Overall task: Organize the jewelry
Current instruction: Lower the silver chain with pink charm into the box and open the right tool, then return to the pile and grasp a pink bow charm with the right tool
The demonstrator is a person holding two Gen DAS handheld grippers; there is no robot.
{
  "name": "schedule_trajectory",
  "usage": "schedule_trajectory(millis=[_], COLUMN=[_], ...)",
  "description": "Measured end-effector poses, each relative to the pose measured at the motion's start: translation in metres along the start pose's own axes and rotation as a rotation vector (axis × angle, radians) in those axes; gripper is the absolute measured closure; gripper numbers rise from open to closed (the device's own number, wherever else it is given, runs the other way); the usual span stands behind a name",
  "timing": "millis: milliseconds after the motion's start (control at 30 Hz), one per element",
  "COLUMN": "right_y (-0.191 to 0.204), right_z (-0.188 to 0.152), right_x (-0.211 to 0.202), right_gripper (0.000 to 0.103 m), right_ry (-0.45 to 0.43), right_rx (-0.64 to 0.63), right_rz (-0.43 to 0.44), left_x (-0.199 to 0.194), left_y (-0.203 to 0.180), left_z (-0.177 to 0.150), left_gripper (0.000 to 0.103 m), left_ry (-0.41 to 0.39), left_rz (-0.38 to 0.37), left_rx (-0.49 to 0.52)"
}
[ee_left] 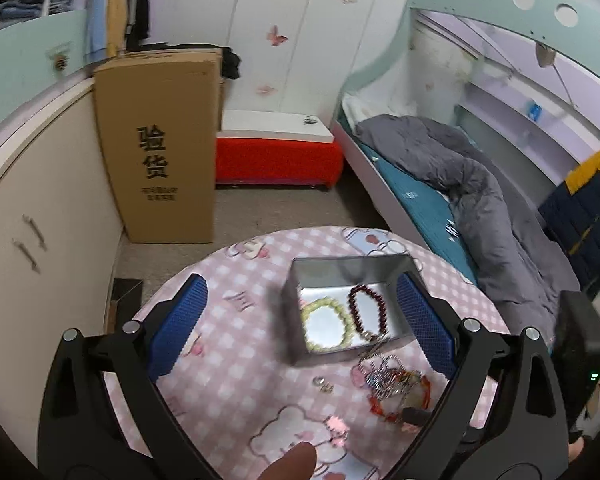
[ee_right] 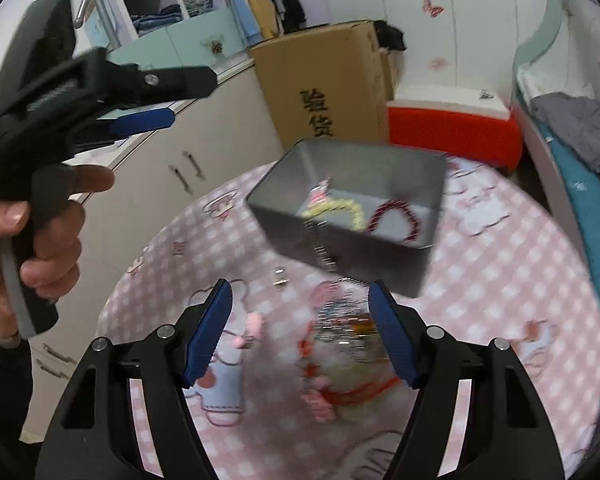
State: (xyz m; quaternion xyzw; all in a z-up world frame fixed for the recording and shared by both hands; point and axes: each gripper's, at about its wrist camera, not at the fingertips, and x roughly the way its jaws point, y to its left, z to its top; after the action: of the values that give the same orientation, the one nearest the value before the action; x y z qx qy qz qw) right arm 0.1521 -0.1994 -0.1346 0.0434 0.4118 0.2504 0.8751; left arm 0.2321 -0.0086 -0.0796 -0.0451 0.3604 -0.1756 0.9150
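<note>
A grey metal tin (ee_left: 291,320) (ee_right: 340,250) stands on the round table with the pink checked cloth (ee_left: 228,360) (ee_right: 500,280). Inside it lie a pale green bead bracelet (ee_left: 342,312) (ee_right: 354,210) and a dark red bead bracelet (ee_left: 352,308) (ee_right: 414,234). A silver chain (ee_right: 320,240) hangs over the tin's near wall. In front of the tin sits a tangled pile of jewelry (ee_left: 396,384) (ee_right: 340,332) with red cord, and a small metal piece (ee_left: 324,385) (ee_right: 280,276). My left gripper (ee_left: 302,280) is open wide, framing the tin. My right gripper (ee_right: 300,286) is open above the pile, holding nothing.
A tall cardboard box (ee_left: 156,140) leans by a white cabinet (ee_left: 40,220) to the left. A red bench (ee_left: 276,160) stands against the far wall. A bed with a grey duvet (ee_left: 460,184) lies close to the table's right side. A hand (ee_right: 40,240) holds the left gripper.
</note>
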Motion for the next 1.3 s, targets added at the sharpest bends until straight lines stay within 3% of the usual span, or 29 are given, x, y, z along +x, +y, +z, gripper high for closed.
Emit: schedule_trajectory(millis=[367, 533, 700, 1133, 1300], right_y=[-0.018, -0.018, -0.012, -0.009, -0.025], right_z=[0.002, 0.003, 0.005, 0.038, 0.056], right_x=[0.043, 0.052, 0.057, 0.016, 0.005], right_gripper=[0.037, 0.065, 0.100, 0.103, 0.101], right_ry=[0.026, 0.015, -0.011, -0.169, -0.184], right_rx=[0.039, 0.097, 0.128, 0.138, 0.168], right_rz=[-0.008, -0.029, -0.083, 0.045, 0.010], left_x=[-0.027, -0.028, -0.025, -0.026, -0.025], left_y=[0.034, 0.046, 0.045, 0.037, 0.033], left_z=[-0.048, -0.063, -0.074, -0.083, -0.084], left_gripper=[0.010, 0.010, 0.010, 0.010, 0.010], left_ry=[0.005, 0.029, 0.051, 0.064, 0.067], left_rz=[0.054, 0.059, 0.054, 0.041, 0.039], left_rx=[-0.086, -0.127, -0.132, -0.109, -0.103])
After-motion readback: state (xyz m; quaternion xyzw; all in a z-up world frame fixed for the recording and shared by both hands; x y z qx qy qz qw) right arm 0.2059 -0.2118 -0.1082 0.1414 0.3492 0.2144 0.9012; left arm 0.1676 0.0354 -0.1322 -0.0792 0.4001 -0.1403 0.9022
